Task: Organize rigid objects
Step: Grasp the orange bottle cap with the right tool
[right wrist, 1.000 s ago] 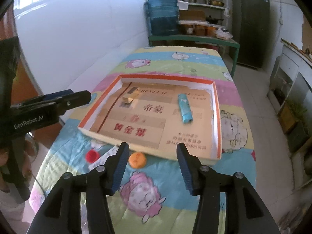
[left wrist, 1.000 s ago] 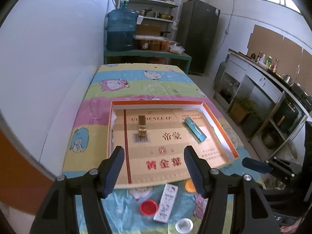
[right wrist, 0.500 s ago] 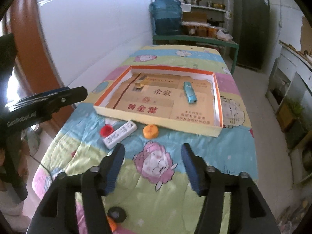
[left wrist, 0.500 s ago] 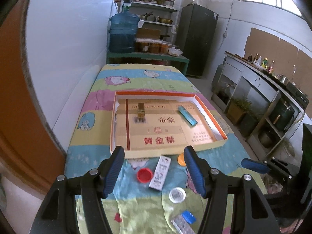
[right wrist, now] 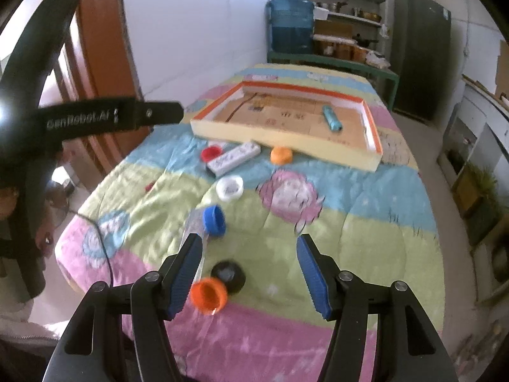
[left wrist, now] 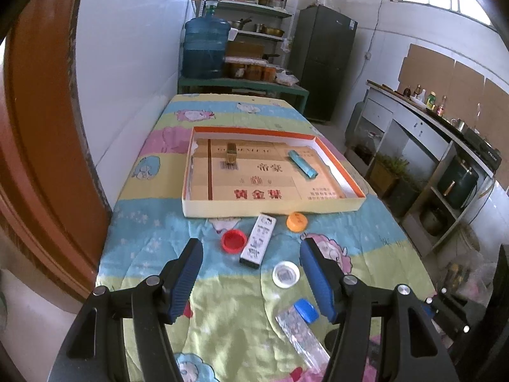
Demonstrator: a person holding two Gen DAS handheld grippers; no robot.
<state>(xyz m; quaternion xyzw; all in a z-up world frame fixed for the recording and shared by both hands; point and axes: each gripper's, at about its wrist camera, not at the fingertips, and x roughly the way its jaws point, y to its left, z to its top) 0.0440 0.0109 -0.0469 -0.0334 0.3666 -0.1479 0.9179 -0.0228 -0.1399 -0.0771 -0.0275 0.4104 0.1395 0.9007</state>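
A shallow orange-rimmed box (left wrist: pixel 273 207) (right wrist: pixel 288 141) lies on the quilted table. Inside it are a gold block (left wrist: pixel 231 152) and a teal tube (left wrist: pixel 302 164) (right wrist: pixel 331 118). In front of it lie a white remote-like bar (left wrist: pixel 258 237) (right wrist: pixel 233 156), a red cap (left wrist: pixel 234 241) (right wrist: pixel 211 152), an orange cap (left wrist: pixel 296 221) (right wrist: pixel 281 154), a white cap (left wrist: pixel 285 273) (right wrist: pixel 229 187), a blue cap (left wrist: pixel 306 309) (right wrist: pixel 214 219) and a clear wrapper (left wrist: pixel 300 337). An orange cup (right wrist: pixel 208 296) and a black cap (right wrist: pixel 228 275) sit by my right gripper (right wrist: pixel 248 272). My left gripper (left wrist: pixel 251 278) is open and empty, as is the right.
A white wall and a brown door frame (left wrist: pixel 38 146) run along the table's left side. A blue water jug (left wrist: pixel 206 47), shelves and a dark fridge (left wrist: pixel 324 63) stand beyond the far end. A counter (left wrist: pixel 439 133) lines the right. The left gripper's body (right wrist: pixel 95 117) shows in the right wrist view.
Both grippers have pulled back and up from the box, toward the table's near end. More loose caps and the wrapper have come into view. Both stay open.
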